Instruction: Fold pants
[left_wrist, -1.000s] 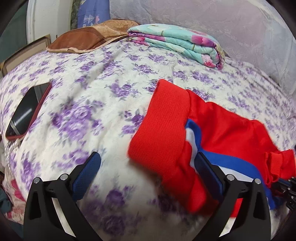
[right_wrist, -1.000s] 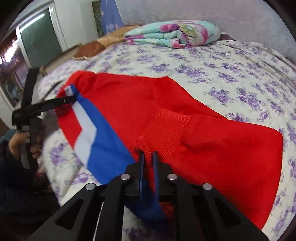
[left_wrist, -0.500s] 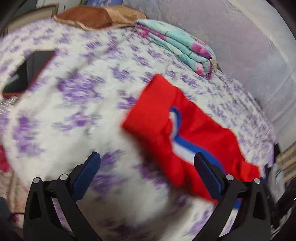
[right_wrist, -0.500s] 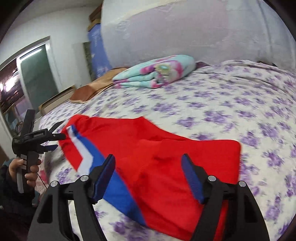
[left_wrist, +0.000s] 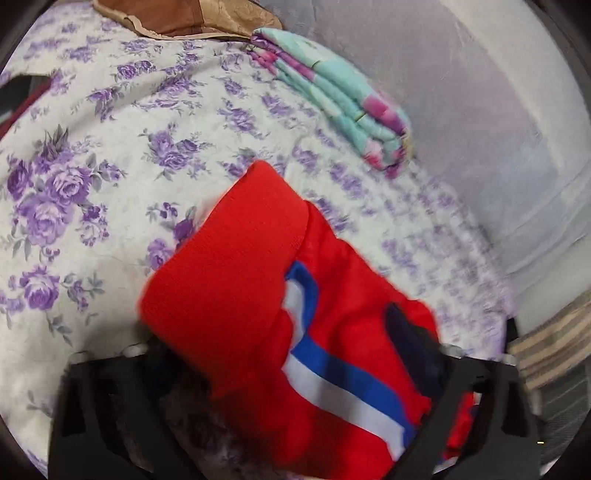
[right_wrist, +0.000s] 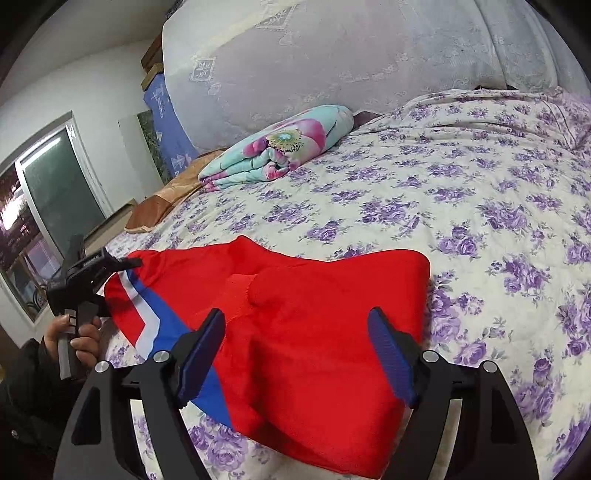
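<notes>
Red pants (right_wrist: 317, 332) with a blue and white side stripe lie folded on the floral bed. In the left wrist view the pants (left_wrist: 258, 280) fill the lower middle, waistband end toward the camera. My left gripper (left_wrist: 291, 354) is open, its jaws straddling the waistband end, the left finger hidden under the cloth. It also shows in the right wrist view (right_wrist: 110, 264) at the pants' left end. My right gripper (right_wrist: 295, 354) is open and empty just above the folded pants.
A folded turquoise floral blanket (right_wrist: 280, 147) and a brown pillow (right_wrist: 166, 199) lie at the head of the bed (right_wrist: 480, 192). A padded headboard (right_wrist: 332, 55) stands behind. A dark object (left_wrist: 18, 96) lies at the bed's left edge.
My right gripper has opened, let go of the pants and lifted back. My left gripper has moved forward over the waistband end, still open.
</notes>
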